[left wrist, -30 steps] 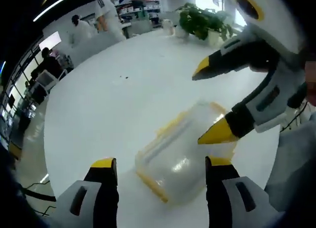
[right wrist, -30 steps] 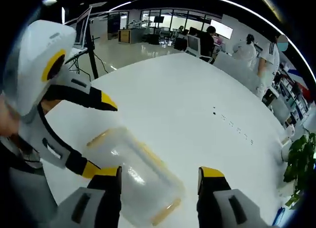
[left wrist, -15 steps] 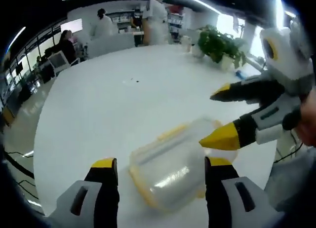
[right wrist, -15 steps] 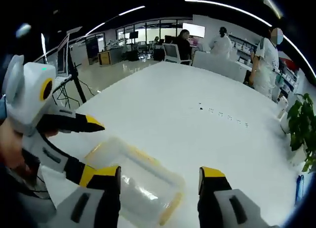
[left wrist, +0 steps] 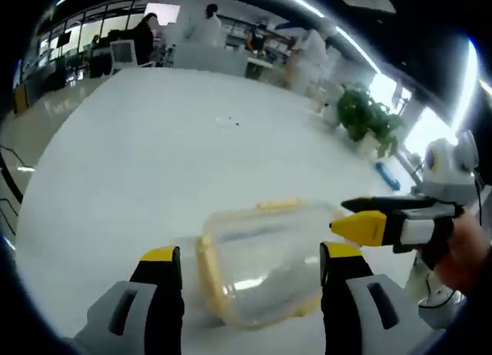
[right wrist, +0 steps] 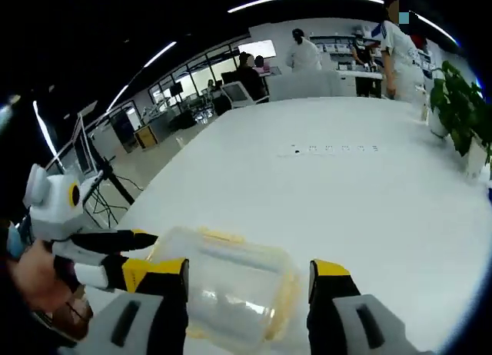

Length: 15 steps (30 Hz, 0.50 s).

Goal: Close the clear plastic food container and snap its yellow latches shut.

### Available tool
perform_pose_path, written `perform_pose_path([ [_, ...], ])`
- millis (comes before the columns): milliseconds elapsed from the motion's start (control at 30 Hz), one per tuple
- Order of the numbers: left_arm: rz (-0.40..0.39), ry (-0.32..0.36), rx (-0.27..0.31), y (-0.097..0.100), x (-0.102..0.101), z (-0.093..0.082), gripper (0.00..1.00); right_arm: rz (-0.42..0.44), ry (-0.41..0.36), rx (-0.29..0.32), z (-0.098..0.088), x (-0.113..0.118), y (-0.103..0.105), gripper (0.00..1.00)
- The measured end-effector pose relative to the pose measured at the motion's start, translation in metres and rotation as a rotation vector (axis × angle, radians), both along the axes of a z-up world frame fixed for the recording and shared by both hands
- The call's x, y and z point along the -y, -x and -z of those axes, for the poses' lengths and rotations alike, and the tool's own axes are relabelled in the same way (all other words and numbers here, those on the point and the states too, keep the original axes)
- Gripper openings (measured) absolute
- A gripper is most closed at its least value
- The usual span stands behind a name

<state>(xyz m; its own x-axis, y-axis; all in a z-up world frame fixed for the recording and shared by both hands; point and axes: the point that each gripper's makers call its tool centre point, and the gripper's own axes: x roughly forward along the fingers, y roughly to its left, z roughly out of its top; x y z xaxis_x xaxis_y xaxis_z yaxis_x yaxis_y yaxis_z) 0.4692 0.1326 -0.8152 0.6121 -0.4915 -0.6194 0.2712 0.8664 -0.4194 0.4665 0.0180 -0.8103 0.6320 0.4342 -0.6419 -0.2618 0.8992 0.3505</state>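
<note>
The clear plastic food container (left wrist: 265,267) lies on the white table (left wrist: 138,155), lid seated on top, directly ahead of both tools. In the left gripper view the left gripper (left wrist: 250,259) has its jaws spread wide, one to each side of the container and not pinching it; it grips nothing. The right gripper (left wrist: 361,217) enters from the right with its yellow tips at the container's far end, jaws slightly parted and nothing between them.

In the right gripper view the right gripper (right wrist: 250,272) likewise straddles the container (right wrist: 231,290), and the left gripper (right wrist: 134,255) reaches in beside its opposite end. The placement suggests one tool at each end, so that a press on one side is braced from the other.

The yellow latches (left wrist: 206,267) run along the rim. Whether any is snapped down cannot be judged through the blur; probably none yet.
</note>
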Motion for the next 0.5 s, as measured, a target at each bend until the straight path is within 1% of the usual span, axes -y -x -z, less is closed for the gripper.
perform_pose_path([
  [67,-0.020,0.039,-0.008,0.000,-0.001,0.002,0.69,0.013,-0.016,-0.006,0.003,0.000,0.001,0.61],
  [100,-0.026,0.061,0.025,-0.004,0.000,-0.001,0.71,0.014,-0.029,-0.021,0.005,-0.002,0.004,0.61],
  [133,-0.015,0.067,0.017,-0.002,0.001,0.000,0.73,0.017,-0.035,-0.021,0.006,-0.002,0.004,0.61],
  [167,-0.019,0.073,-0.008,0.000,0.001,0.003,0.72,0.018,-0.038,-0.024,0.007,-0.002,0.006,0.61],
  [233,-0.021,0.069,-0.019,0.001,0.000,0.007,0.69,0.007,-0.034,-0.039,0.011,-0.003,0.009,0.60],
  [300,-0.030,0.073,-0.031,0.002,-0.001,0.010,0.68,0.003,-0.026,-0.047,0.013,-0.001,0.010,0.59],
  [367,-0.019,0.062,-0.054,0.005,0.000,0.015,0.65,-0.002,-0.034,-0.064,0.015,-0.002,0.012,0.56],
  [433,-0.019,0.068,-0.067,0.007,0.002,0.016,0.61,-0.005,-0.033,-0.069,0.015,-0.003,0.013,0.49],
  [467,-0.010,0.060,-0.070,0.009,0.004,0.018,0.58,-0.006,-0.022,-0.069,0.016,-0.002,0.013,0.49],
  [500,0.015,0.039,-0.079,0.012,0.005,0.022,0.59,-0.012,-0.015,-0.071,0.018,-0.004,0.014,0.49],
])
